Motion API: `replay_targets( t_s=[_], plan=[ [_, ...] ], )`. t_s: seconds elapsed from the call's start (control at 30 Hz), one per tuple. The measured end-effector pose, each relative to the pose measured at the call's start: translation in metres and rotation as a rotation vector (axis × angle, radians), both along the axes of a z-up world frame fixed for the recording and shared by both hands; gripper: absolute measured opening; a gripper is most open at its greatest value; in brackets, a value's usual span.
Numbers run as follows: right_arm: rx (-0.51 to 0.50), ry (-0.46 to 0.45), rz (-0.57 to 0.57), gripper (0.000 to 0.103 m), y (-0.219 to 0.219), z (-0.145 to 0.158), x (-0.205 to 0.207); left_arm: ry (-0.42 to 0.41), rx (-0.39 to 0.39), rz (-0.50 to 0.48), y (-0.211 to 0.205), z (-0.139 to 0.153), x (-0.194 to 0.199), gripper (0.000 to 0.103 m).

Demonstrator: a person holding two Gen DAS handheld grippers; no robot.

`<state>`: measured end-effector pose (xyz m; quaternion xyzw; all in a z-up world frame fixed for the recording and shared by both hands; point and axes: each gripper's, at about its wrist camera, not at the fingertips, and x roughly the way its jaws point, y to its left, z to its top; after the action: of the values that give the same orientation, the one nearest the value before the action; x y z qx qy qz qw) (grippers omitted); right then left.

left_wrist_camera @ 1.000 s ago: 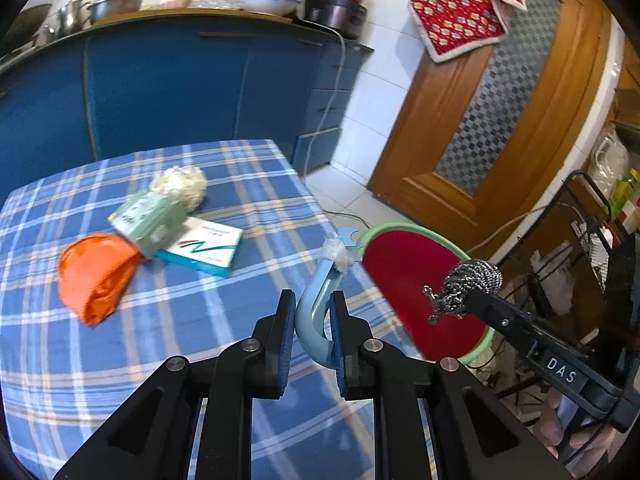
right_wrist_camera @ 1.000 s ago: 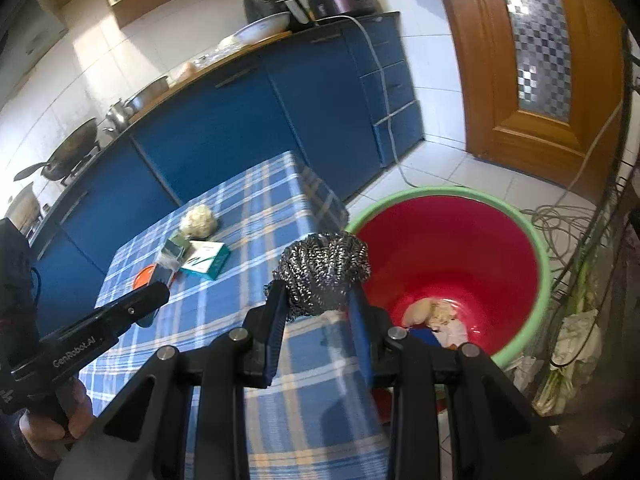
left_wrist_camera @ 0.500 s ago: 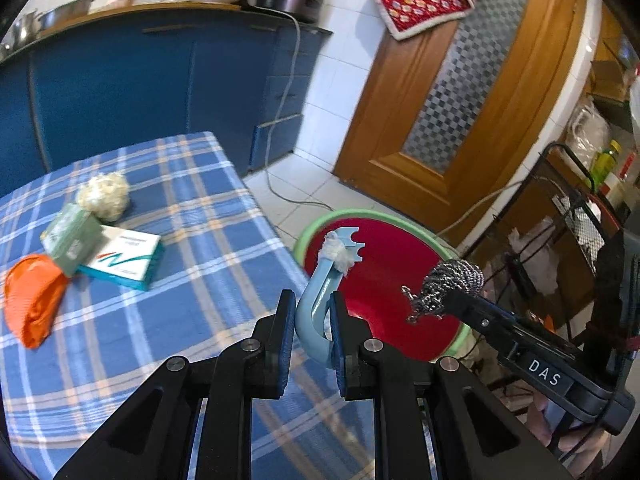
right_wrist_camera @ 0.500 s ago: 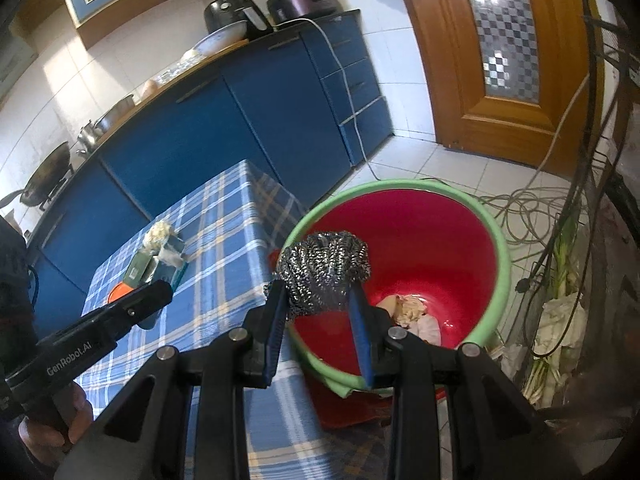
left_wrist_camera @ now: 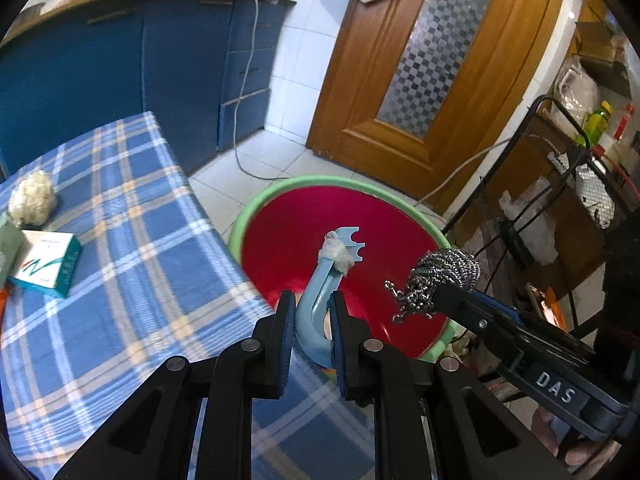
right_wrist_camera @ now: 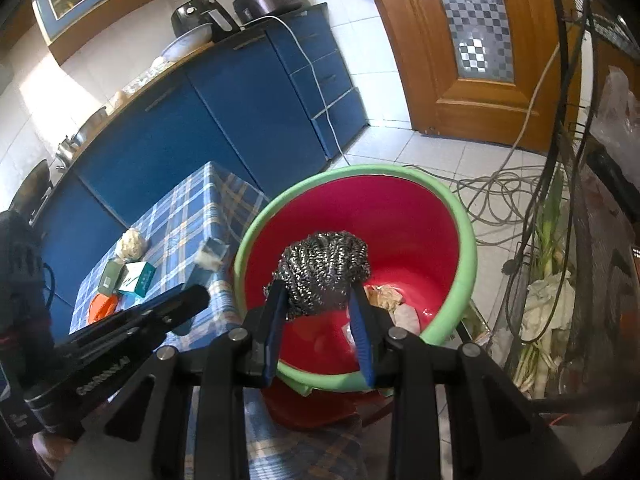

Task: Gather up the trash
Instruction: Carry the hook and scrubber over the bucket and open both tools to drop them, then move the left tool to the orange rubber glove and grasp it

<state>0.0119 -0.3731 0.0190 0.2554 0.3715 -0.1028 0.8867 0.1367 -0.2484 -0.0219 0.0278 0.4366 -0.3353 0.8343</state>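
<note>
1. Plainly, the tabletop [left_wrist_camera: 120, 280] keeps the trash not yet collected: a box [left_wrist_camera: 46, 262], a pale wad [left_wrist_camera: 32, 198] and, in the right view, an orange scrap [right_wrist_camera: 102, 306].
2. Beside its edge the bucket [right_wrist_camera: 466, 256] stands on the floor, mouth up to take drops; crumpled scraps [right_wrist_camera: 384, 296] already lie at its bottom.
3. The right tongs [right_wrist_camera: 318, 320] pinch a scourer [right_wrist_camera: 324, 266] over the red inside, seemingly ready to let go.
4. The left tongs [left_wrist_camera: 310, 326] pinch a blue hook [left_wrist_camera: 320, 288] by its bend, its lint-wrapped tip reaching over the bucket, likely the next thing to drop.
</note>
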Motion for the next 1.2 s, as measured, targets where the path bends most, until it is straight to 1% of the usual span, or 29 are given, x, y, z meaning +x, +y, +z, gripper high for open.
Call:
replay_targets(
  t_s=[0.13,0.2,0.27,0.33,0.53,0.63,0.73,0.87,1.03,1.2],
  plan=[
    [0.006,0.010,-0.012,0.034,-0.005,-0.004,-0.002,-0.003,0.006,0.001,-0.006,-0.005,0.003,0.017],
    [0.009,0.013,-0.016,0.034,-0.008,-0.007,-0.002,-0.006,0.008,0.001,-0.008,-0.006,0.004,0.019],
    [0.011,0.016,-0.018,0.034,-0.010,-0.009,-0.002,-0.006,0.008,0.007,-0.008,-0.006,0.005,0.034],
    [0.014,0.020,-0.020,0.034,-0.011,-0.011,-0.001,-0.009,0.005,0.015,-0.007,-0.006,0.006,0.037],
    [0.016,0.030,-0.016,0.036,-0.013,-0.016,0.002,-0.016,0.007,0.023,-0.001,-0.005,0.008,0.037],
    [0.016,0.038,-0.008,0.043,-0.014,-0.019,0.006,-0.017,0.003,0.033,0.004,-0.002,0.008,0.037],
    [0.025,0.048,-0.004,0.044,-0.014,-0.023,0.010,-0.020,0.000,0.043,0.009,0.000,0.007,0.037],
    [0.031,0.038,-0.002,0.052,-0.013,-0.023,0.009,-0.023,-0.004,0.064,0.019,0.003,0.007,0.037],
    [0.017,0.020,0.004,0.053,-0.009,-0.016,0.008,-0.035,-0.007,0.095,0.034,0.008,0.006,0.037],
    [0.012,0.001,0.018,0.055,-0.002,-0.009,0.007,-0.055,0.006,0.142,0.058,0.014,0.007,0.037]
  ],
)
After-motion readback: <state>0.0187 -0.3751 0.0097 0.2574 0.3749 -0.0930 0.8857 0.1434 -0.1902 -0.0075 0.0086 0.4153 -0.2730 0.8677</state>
